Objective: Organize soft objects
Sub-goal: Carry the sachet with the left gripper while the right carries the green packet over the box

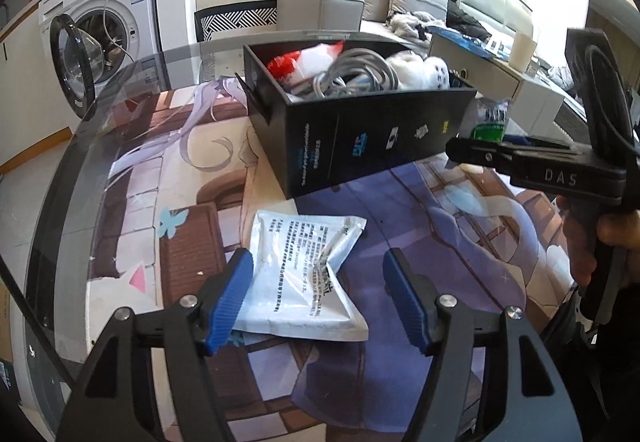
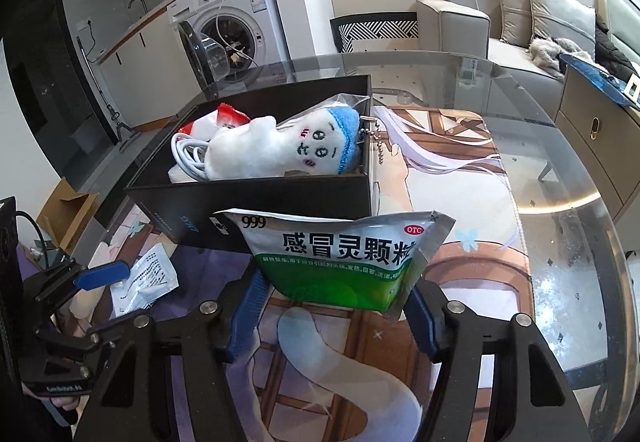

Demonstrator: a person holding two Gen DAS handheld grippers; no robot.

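Observation:
A white printed sachet (image 1: 304, 270) lies flat on the picture mat, between the blue pads of my left gripper (image 1: 320, 298), whose jaws stand open around it. My right gripper (image 2: 336, 312) is shut on a green-and-white medicine sachet (image 2: 344, 262), held upright just in front of the black box (image 2: 256, 201). Inside the box lie a white plush toy with a blue cap (image 2: 280, 149), a coiled white cable (image 2: 188, 157) and a red-and-white packet (image 2: 228, 115). The left wrist view shows the black box (image 1: 360, 137) beyond the white sachet and the right gripper (image 1: 464, 151) with the green sachet (image 1: 490, 117) at its right end. The right wrist view shows the left gripper (image 2: 108, 302) over the white sachet (image 2: 148, 278).
The picture mat (image 1: 440, 209) covers a round glass table (image 2: 580, 242), whose rim curves close on the left and right. A patterned chair (image 2: 376, 29) stands behind the table. Beyond it are a washing machine with its door open (image 1: 76, 69), a sofa (image 2: 520, 25) and a low cabinet (image 2: 592, 129).

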